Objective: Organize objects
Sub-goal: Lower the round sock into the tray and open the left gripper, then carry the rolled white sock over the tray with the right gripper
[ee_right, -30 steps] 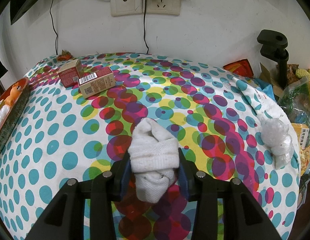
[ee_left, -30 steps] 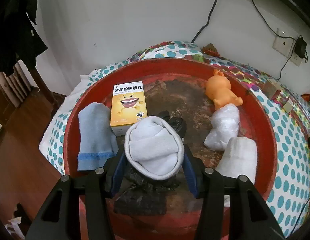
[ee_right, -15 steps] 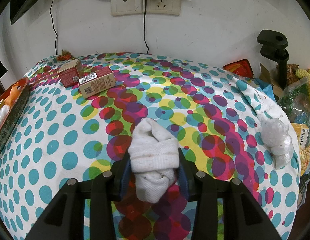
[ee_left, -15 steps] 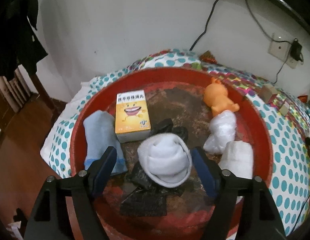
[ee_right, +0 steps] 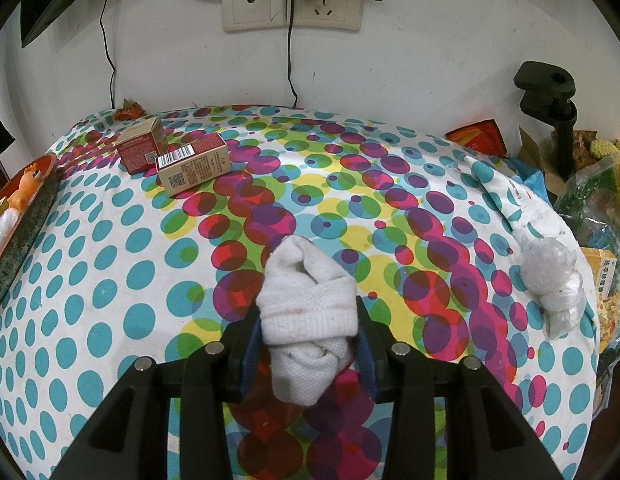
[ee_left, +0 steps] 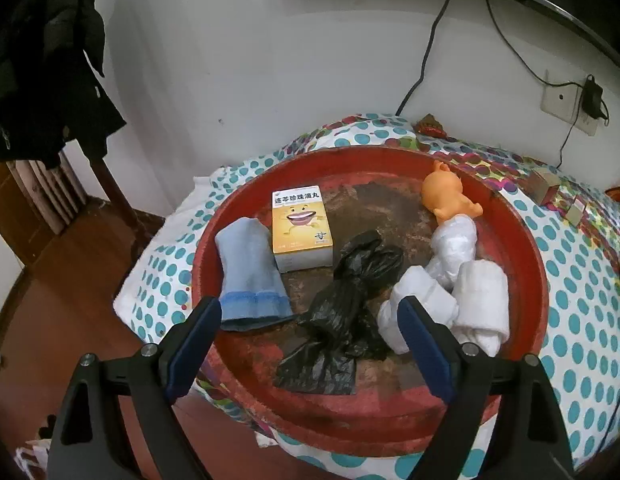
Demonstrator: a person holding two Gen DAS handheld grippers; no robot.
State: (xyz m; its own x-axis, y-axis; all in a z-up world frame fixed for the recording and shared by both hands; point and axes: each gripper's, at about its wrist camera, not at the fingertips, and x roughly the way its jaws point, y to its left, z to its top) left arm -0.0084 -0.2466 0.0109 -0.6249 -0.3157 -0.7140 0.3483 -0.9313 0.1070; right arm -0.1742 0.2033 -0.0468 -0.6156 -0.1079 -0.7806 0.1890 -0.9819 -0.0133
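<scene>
In the left wrist view my left gripper (ee_left: 310, 320) is open and empty, raised over the near rim of a round red tray (ee_left: 522, 240). In the tray lie a white rolled sock (ee_left: 420, 306) beside a second white sock (ee_left: 482, 300), a blue sock (ee_left: 250, 276), a yellow medicine box (ee_left: 301, 228), a black plastic bag (ee_left: 346, 308), a clear plastic bag (ee_left: 454, 244) and an orange toy (ee_left: 446, 196). In the right wrist view my right gripper (ee_right: 308, 330) is shut on another white rolled sock (ee_right: 306, 308), held over the dotted tablecloth (ee_right: 110, 280).
Two small red-brown boxes (ee_right: 178, 160) lie at the table's back left. A clear plastic bag (ee_right: 554, 280) lies at the right edge, with clutter and a black clamp stand (ee_right: 550, 100) beyond. The tray's edge (ee_right: 18, 216) shows at far left. Wall sockets and cables are behind.
My left gripper opened and let go of the white rolled sock, which now lies to the right in the tray, and the gripper pulled back and up. My right gripper has not moved.
</scene>
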